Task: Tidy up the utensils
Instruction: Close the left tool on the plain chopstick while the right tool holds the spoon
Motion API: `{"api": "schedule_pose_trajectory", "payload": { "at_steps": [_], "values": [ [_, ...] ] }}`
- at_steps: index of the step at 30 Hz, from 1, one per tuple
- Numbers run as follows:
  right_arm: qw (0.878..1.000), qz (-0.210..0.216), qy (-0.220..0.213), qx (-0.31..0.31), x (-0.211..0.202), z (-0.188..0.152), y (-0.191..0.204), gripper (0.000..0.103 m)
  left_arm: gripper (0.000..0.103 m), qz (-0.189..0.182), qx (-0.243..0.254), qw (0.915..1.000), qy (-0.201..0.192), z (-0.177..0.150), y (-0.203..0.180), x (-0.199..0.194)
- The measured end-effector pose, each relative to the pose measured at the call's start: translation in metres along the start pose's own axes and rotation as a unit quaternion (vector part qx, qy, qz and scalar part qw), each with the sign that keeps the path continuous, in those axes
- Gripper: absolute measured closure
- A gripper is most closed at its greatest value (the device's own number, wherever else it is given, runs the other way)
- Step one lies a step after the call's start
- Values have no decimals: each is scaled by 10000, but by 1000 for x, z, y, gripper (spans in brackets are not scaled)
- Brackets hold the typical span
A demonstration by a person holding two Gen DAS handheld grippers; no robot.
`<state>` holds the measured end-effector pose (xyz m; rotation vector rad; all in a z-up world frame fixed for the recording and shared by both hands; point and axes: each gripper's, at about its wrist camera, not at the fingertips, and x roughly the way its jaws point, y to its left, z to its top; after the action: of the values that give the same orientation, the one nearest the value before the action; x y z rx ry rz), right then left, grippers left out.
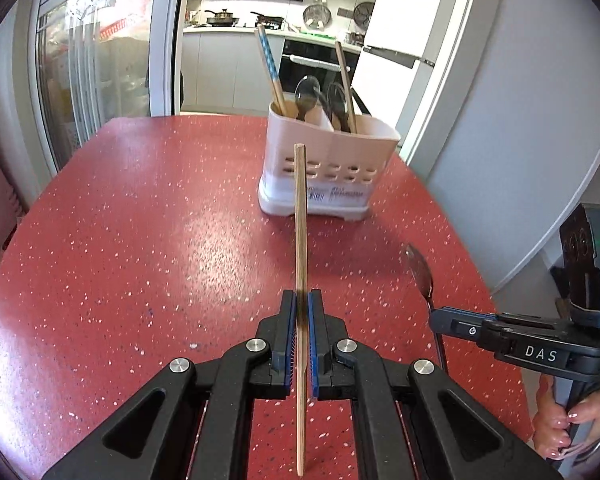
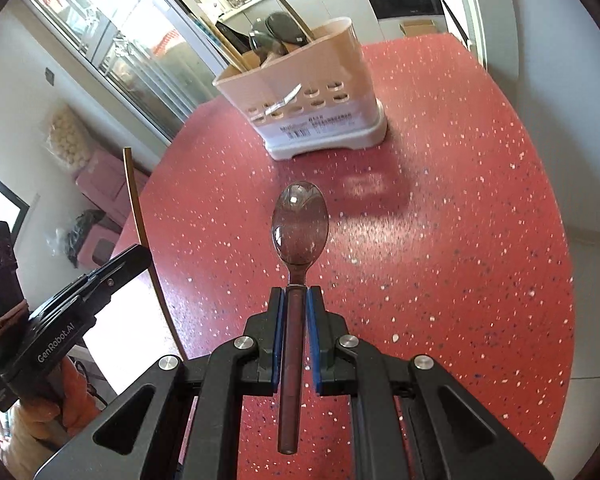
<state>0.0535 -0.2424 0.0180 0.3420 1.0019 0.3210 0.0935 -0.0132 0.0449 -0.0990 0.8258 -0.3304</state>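
My left gripper (image 1: 301, 300) is shut on a wooden chopstick (image 1: 300, 220), which points forward toward a white utensil holder (image 1: 324, 172) on the red table (image 1: 140, 240). The holder has chopsticks (image 1: 270, 68) and dark spoons (image 1: 306, 94) standing in it. My right gripper (image 2: 297, 294) is shut on a metal spoon (image 2: 300, 220), bowl forward, above the table short of the holder (image 2: 312, 108). The right gripper (image 1: 440, 316) with its spoon (image 1: 420, 272) shows at the right of the left view. The left gripper (image 2: 140, 256) with its chopstick (image 2: 138, 208) shows at the left of the right view.
The red speckled table (image 2: 460, 220) has its right edge near a white wall and door frame (image 1: 500, 120). Glass doors (image 1: 92, 60) stand at the left. A kitchen counter with pans (image 1: 236, 24) lies behind the table.
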Motion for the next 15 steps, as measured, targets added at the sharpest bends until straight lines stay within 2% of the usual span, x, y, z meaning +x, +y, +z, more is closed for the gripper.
{"api": "schedule_pose_trajectory", "payload": {
  "at_steps": [15],
  "values": [
    [9993,113,-309,-152,-13,27,5,91,68,-171,24,9985,-517,33,-8,-20]
  ]
}}
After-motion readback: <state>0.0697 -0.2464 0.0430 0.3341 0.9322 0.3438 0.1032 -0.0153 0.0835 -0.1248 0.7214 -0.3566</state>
